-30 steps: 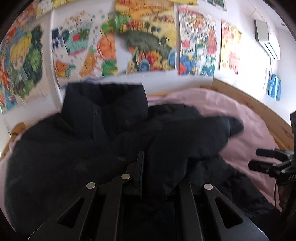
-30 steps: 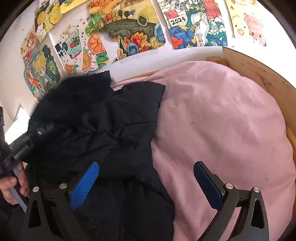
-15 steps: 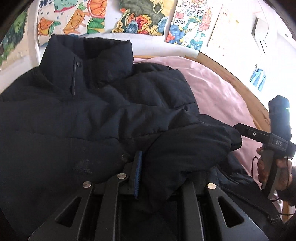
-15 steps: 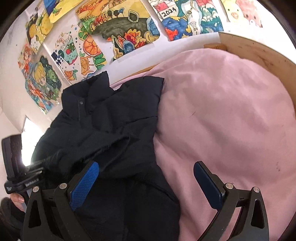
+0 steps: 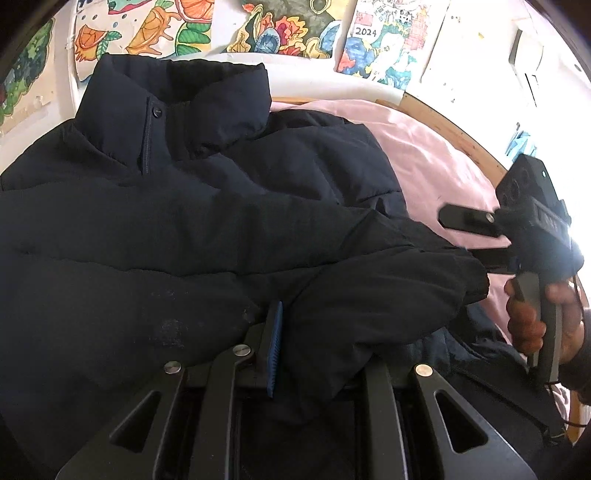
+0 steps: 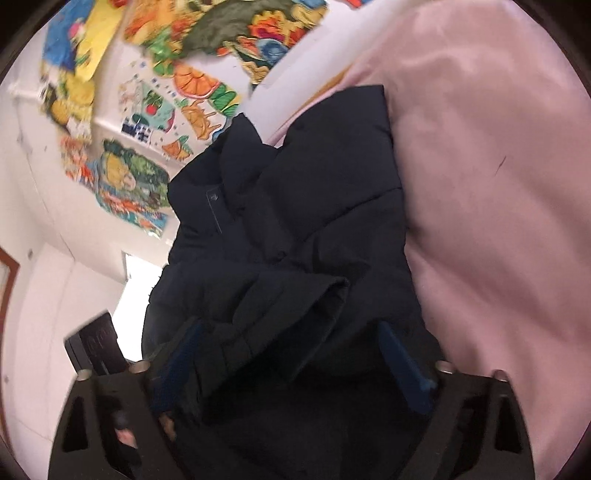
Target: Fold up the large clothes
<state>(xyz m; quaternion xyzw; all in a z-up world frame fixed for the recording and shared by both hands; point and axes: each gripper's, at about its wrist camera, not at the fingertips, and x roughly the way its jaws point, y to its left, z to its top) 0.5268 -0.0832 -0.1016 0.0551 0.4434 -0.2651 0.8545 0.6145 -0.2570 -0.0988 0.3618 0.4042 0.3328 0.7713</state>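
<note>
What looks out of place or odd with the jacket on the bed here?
Nothing looks damaged or spilled. The dark puffer jacket lies mid-fold on the pink bedding, one sleeve across its front; pale smudges mark the fabric.

Setting: a bedroom in a home. Evidence: a bed [image 5: 443, 155] under a pink cover fills the right of both views, with a curved wooden frame [image 5: 454, 136] along its edge. The white wall [image 6: 55, 240] behind it carries many bright hand-coloured drawings [image 5: 155, 26] across the top of the left wrist view; one reads "2024". An air-conditioning unit [image 5: 526, 59] is mounted at upper right. A dark puffer jacket [image 5: 184, 221] lies on the bed
</note>
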